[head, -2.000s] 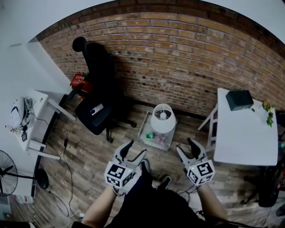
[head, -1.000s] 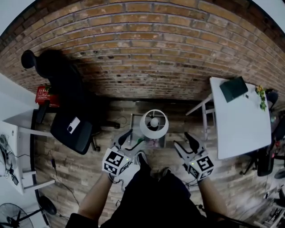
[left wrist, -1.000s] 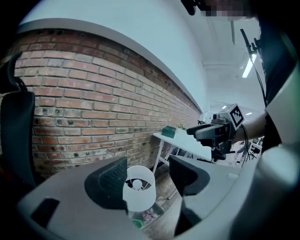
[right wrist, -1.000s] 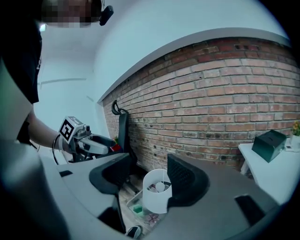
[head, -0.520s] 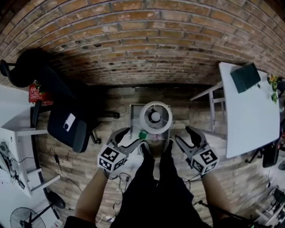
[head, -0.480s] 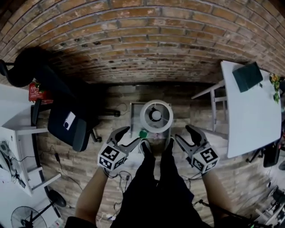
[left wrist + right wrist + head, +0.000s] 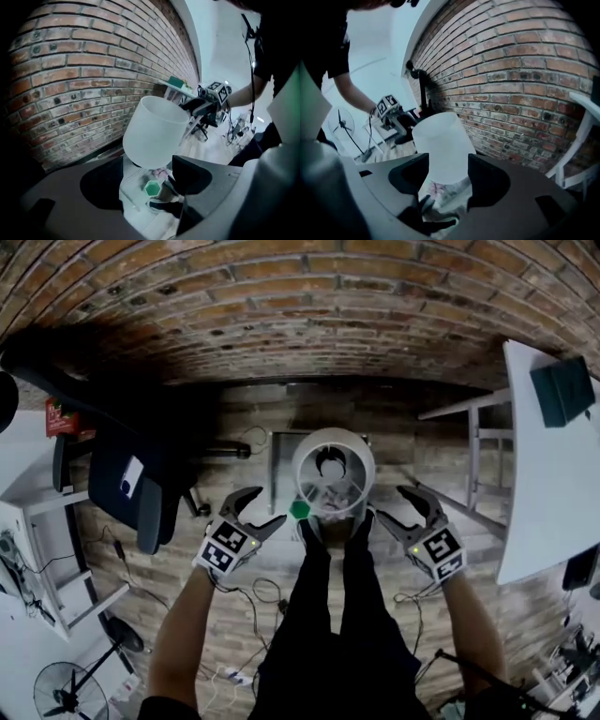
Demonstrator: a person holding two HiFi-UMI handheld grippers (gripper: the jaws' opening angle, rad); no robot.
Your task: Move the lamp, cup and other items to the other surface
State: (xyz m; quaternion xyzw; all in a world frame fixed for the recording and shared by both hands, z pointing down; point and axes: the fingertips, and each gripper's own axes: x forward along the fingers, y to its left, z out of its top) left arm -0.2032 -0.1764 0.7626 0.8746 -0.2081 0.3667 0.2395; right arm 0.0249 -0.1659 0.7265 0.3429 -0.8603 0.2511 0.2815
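Note:
A lamp with a white shade [image 7: 333, 470] stands on a low grey table [image 7: 281, 448] by the brick wall. Beside its base sit a green cup [image 7: 300, 510] and something pink [image 7: 161, 173]. My left gripper [image 7: 255, 512] hangs open to the left of the lamp, near the green cup [image 7: 152, 188]; its jaws have just been opening and nothing is between them. My right gripper [image 7: 411, 507] is open to the right of the lamp, also empty. The shade [image 7: 157, 131] fills the left gripper view ahead of the jaws, and the shade [image 7: 440, 145] sits beyond the right gripper's own jaws.
A white table [image 7: 553, 484] with a dark green box [image 7: 561, 390] stands at the right, its legs [image 7: 469, 456] close to the lamp. A black office chair [image 7: 131, 486] is at the left. Cables [image 7: 253, 594] lie on the wood floor. My shoes [image 7: 314, 532] touch the low table's front.
Both grippers have come down and forward on either side of the lamp. The view has dropped closer, so the lamp looks larger. The left jaws stand wider.

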